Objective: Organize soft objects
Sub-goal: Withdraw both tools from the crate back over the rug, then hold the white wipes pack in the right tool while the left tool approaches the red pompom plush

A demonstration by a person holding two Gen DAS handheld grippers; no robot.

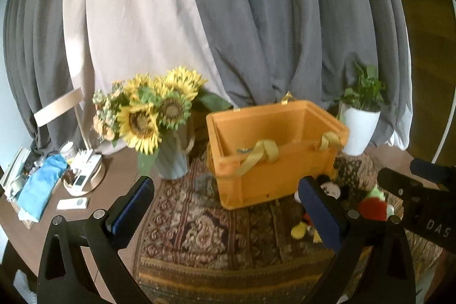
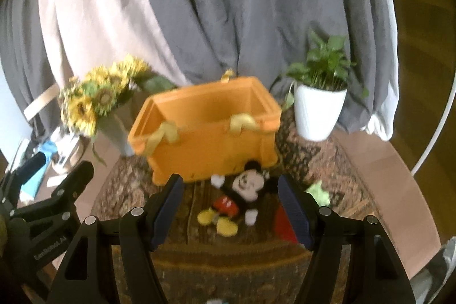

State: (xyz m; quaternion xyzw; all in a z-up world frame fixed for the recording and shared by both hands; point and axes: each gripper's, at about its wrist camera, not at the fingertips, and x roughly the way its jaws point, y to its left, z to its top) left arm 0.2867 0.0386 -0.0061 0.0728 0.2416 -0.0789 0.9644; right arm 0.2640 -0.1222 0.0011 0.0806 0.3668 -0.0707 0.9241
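An orange fabric box (image 1: 273, 153) (image 2: 211, 144) with yellow handles stands open on a patterned mat (image 1: 199, 232). In front of it a mouse plush (image 2: 242, 190) in red shorts and yellow shoes lies on its back. My right gripper (image 2: 230, 188) hovers over it, open, its blue pads either side of the toy without touching it. A red and green plush (image 1: 373, 204) (image 2: 319, 191) lies to the right. My left gripper (image 1: 225, 195) is open wide over bare mat left of the toys, nothing between its fingers. Its right finger hides most of the mouse plush (image 1: 332, 188).
A grey vase of sunflowers (image 1: 154, 116) stands left of the box and a white potted plant (image 1: 357, 130) to its right. On the far left are a blue cloth (image 1: 42, 190), remotes and a lamp base. Grey and beige curtains hang behind.
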